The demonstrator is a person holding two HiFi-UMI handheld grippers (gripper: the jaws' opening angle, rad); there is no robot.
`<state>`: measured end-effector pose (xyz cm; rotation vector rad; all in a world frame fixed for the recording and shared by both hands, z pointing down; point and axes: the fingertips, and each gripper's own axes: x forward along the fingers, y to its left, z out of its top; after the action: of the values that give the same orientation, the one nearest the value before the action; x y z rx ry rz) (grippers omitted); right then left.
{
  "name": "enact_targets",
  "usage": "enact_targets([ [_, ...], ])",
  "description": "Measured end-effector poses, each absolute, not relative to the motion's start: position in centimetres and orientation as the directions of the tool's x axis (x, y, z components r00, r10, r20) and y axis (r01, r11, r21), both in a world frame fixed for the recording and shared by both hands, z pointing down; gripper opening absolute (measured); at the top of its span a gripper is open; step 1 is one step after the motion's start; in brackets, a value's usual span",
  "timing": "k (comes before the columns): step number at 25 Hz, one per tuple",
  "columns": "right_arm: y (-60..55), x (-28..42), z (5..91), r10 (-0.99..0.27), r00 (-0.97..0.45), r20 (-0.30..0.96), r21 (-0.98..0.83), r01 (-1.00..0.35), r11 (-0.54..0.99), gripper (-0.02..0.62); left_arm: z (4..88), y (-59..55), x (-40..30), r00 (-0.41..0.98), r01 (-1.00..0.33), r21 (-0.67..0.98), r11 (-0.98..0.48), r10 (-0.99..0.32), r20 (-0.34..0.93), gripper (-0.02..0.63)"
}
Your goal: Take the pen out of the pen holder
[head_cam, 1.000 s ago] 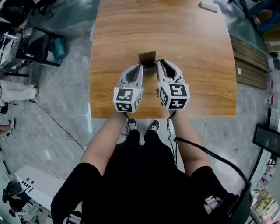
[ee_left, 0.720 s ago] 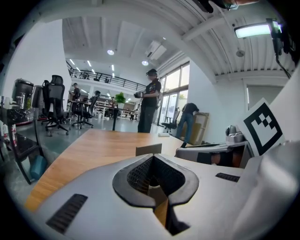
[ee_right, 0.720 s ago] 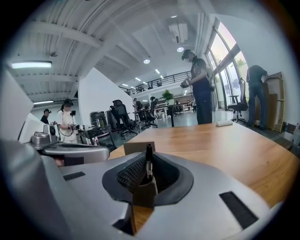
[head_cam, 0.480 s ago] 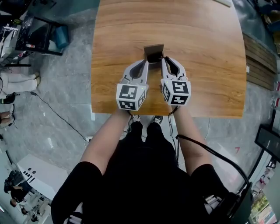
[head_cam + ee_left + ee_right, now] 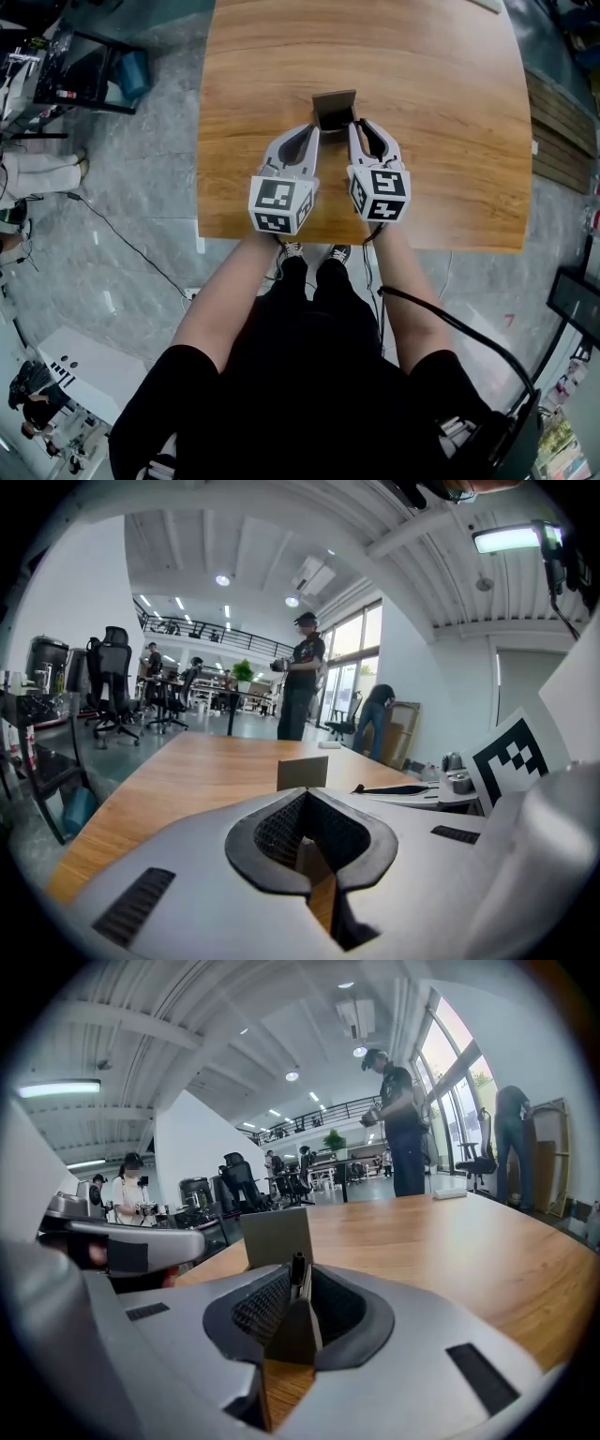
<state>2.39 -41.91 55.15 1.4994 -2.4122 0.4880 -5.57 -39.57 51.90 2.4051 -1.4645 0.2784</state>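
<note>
A small brown pen holder [image 5: 335, 105] stands upright on the wooden table [image 5: 431, 84], just beyond both grippers. My left gripper [image 5: 313, 130] is shut with nothing between its jaws, its tips just short of the holder's near left corner. In the left gripper view the pen holder [image 5: 302, 772] rises right behind the closed tips of the left gripper [image 5: 306, 795]. My right gripper [image 5: 357, 124] is shut beside the holder's right side. In the right gripper view the dark end of a pen [image 5: 296, 1266] pokes up between the tips of the right gripper [image 5: 296, 1283], in front of the pen holder [image 5: 265, 1237].
The table's near edge [image 5: 356, 246] runs under my forearms. A white object [image 5: 486, 6] lies at the table's far right corner. Office chairs [image 5: 112, 682] and several standing people [image 5: 302, 672] are beyond the table. A dark cable [image 5: 441, 323] trails from the right gripper.
The holder and both grippers sit higher in the head view than one second ago. Both grippers stay shut, close to the holder, with the right tips a little nearer its side.
</note>
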Motion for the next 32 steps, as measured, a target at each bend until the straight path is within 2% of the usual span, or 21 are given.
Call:
enact_targets([
  [11,-40.5,4.4,48.3,-0.867,-0.399,0.297,-0.117,-0.917,0.382,0.029,47.4,-39.0,-4.3,0.486,-0.874,0.142,-0.465,-0.832,0.268,0.000],
  [21,-36.3,3.2,38.1,-0.880,-0.473,0.047,0.025,-0.880,0.474,0.014,41.1,-37.2,-3.7,0.497,-0.868,0.113,-0.484,-0.850,0.176,0.000],
  [32,-32.4,3.3,36.1,-0.876,-0.481,0.027,0.041,-0.875,0.482,0.014,38.8,-33.2,-3.4,0.508,-0.861,0.101,-0.499,-0.851,0.134,0.000],
])
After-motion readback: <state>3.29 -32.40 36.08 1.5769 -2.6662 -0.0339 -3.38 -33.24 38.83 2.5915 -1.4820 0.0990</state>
